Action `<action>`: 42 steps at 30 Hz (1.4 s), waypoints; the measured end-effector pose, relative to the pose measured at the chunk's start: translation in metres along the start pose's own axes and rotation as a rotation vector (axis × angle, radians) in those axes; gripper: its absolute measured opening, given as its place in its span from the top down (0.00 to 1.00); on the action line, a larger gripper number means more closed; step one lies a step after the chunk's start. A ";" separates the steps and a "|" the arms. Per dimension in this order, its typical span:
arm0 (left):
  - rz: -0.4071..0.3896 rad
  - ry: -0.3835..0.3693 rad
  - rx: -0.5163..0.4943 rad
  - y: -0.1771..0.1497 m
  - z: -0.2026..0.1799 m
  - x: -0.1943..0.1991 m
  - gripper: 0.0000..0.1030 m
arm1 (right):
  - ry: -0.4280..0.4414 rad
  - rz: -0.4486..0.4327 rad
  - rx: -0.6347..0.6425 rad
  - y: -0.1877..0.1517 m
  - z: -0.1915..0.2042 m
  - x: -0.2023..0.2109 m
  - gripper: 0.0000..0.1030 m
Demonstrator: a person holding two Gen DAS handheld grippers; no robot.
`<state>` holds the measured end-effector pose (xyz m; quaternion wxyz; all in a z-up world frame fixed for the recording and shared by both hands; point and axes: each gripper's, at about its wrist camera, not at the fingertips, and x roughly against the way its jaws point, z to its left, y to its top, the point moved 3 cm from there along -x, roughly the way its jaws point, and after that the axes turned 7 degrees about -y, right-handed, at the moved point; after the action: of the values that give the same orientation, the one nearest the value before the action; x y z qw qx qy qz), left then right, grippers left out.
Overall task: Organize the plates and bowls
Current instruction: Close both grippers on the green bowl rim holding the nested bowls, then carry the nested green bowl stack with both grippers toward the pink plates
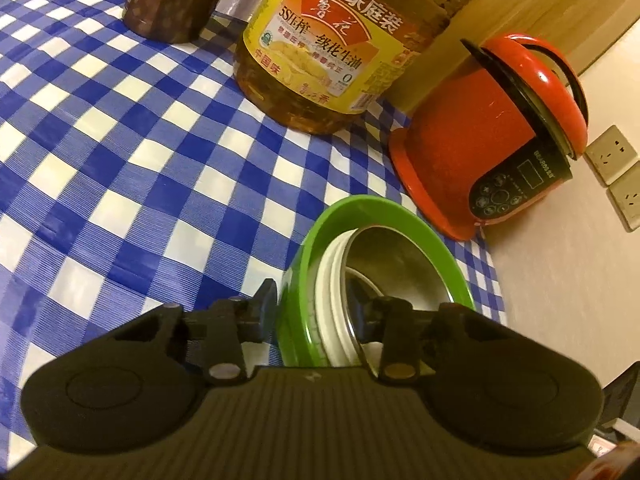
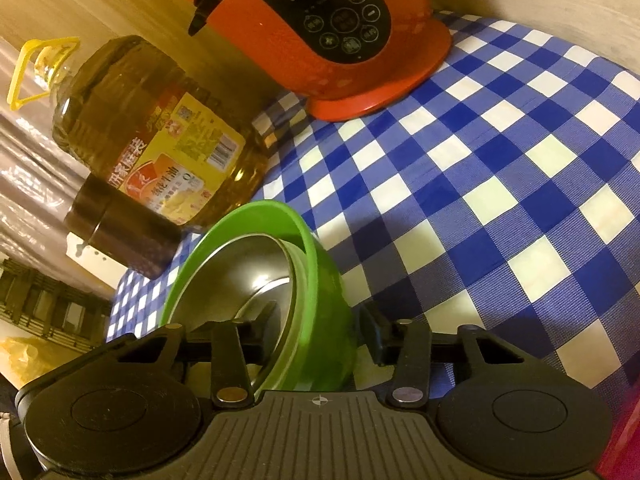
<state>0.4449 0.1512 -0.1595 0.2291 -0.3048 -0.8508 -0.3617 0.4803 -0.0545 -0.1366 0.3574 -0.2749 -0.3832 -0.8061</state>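
- Blue-and-white checked tablecloth [image 1: 120, 152] covers the table, with a pale wood panel [image 2: 112, 4] and a plain wall behind it.
- Landmark: the big oil bottle [image 1: 320, 64], amber with a yellow label, standing at the back of the cloth.
- Just beside the oil bottle, on its wall side, stands a red rice cooker [image 1: 488, 140] with a black control panel; two wall sockets [image 1: 612, 156] sit on the wall past it.
- On the bottle's other side, close against it, stands a dark brown canister [image 2: 120, 232].
- In front of the bottle, toward the near edge of the cloth, is the nested stack: a green bowl [image 1: 380, 216] outermost, a white dish [image 1: 332, 320] inside it, and a steel bowl [image 1: 400, 264] innermost.
- Whether the stack rests on the cloth or is lifted off it I cannot tell.
- Left gripper [image 1: 320, 312] has its jaws narrow, straddling one side of the stack: one finger outside the green wall, the other inside the steel bowl. They look closed on the rims, though the contact itself is partly hidden.
- Right gripper [image 2: 320, 324] straddles the opposite side, one finger in the steel bowl, the other outside the green wall. A sliver of gap shows by the outer finger, so I cannot tell if it is pinching.
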 end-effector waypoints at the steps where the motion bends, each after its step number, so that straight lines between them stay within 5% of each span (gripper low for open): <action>1: 0.000 -0.003 0.002 0.000 0.001 -0.001 0.68 | 0.003 0.000 -0.002 0.000 0.000 0.000 0.58; 24: 0.037 0.033 -0.028 -0.014 -0.004 0.013 0.70 | -0.037 0.031 0.008 -0.009 0.000 0.009 0.65; 42: 0.113 0.081 -0.038 -0.077 0.003 0.081 0.72 | -0.060 0.105 0.051 -0.076 -0.008 0.066 0.67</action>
<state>0.3343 0.1400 -0.1486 0.2778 -0.3418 -0.8152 -0.3761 0.3804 -0.0512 -0.1256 0.3943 -0.3094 -0.3992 -0.7677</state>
